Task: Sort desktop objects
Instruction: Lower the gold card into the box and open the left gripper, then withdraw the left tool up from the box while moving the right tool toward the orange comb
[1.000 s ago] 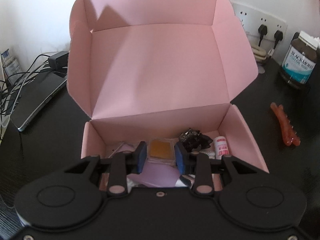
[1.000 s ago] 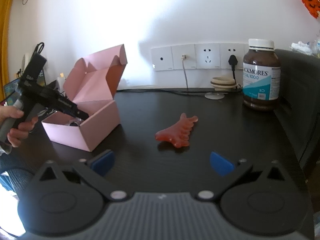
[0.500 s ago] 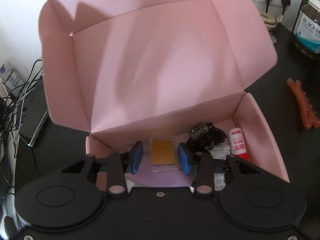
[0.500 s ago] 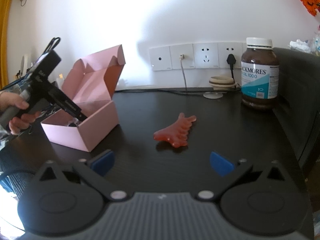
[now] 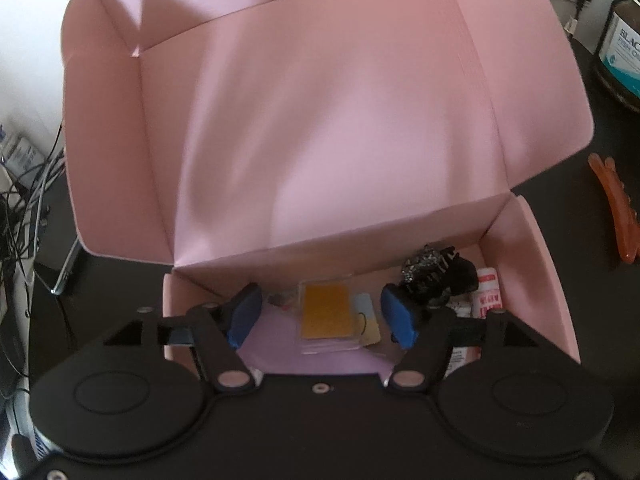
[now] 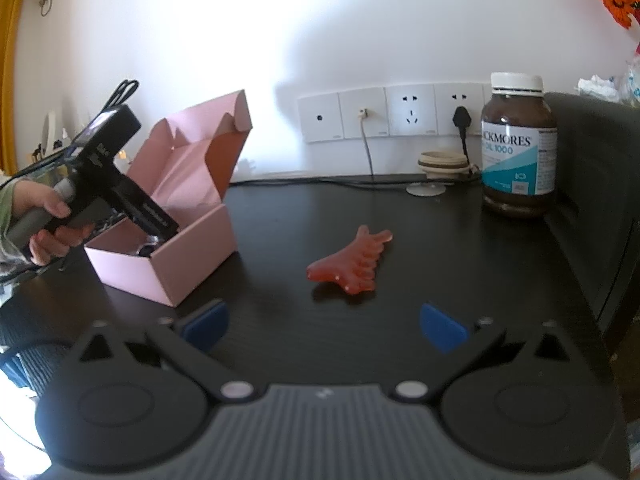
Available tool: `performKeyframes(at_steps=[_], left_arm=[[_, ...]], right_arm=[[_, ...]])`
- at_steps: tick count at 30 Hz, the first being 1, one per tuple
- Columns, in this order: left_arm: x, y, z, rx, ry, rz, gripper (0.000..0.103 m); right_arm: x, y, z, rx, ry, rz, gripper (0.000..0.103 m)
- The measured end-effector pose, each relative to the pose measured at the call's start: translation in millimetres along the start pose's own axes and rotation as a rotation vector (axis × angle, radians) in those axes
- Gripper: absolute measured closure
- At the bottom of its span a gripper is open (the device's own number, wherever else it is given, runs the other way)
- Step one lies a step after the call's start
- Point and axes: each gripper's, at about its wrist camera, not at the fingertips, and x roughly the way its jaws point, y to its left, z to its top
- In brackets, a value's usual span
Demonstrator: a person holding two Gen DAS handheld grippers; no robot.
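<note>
The left gripper is tipped down into the open pink cardboard box, and its jaws are opening; the blue pads stand clear on either side of a small clear plastic case with an amber-yellow insert, which lies flat on the box floor, touched by neither pad; beside it, toward the right wall, sit a crumpled black glittery bundle and a small white tube with red print; the lid stands upright behind them all. Over to the right wrist view; the left hand grips the handle, the tool's nose down inside the box; the right gripper hangs low above the black desk with its jaws wide apart and nothing between them; ahead of it lies a flat translucent red comb-shaped scraper, well clear of the box; a brown supplement jar with a white cap stands at the back right, near the white wall sockets.
</note>
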Motion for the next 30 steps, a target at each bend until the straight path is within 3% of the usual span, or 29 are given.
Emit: performKeyframes(at_steps=[4,7,12,23,30], left_arm=[[-5.7,4.2,-1.0,-0.036,0.006,-0.015,0.031],[-14.9,8.3,-2.3,-0.068,-0.02,-0.021,0.02],[-26.5,5.6,-5.7,-0.053,-0.045,-0.031,0.013],[-33.2,7.2,-8.3,-0.007,-0.052,-0.036,0.007],[-36.2,-5.8,-27.2,0.044,-0.147,-0.048,0.003]], right_arm=[[0.1,-0.3,-0.1,0.0,0.001,0.0,0.001],[0.9,-0.3,0.0,0.0,0.004,-0.001,0.001],[1.8,0.6,-0.3,-0.002,0.009,-0.006,0.001],[4.4,1.4,-0.3,-0.002,0.025,-0.023,0.001],[7.0,-0.6,0.3,0.015,0.039,-0.041,0.001]])
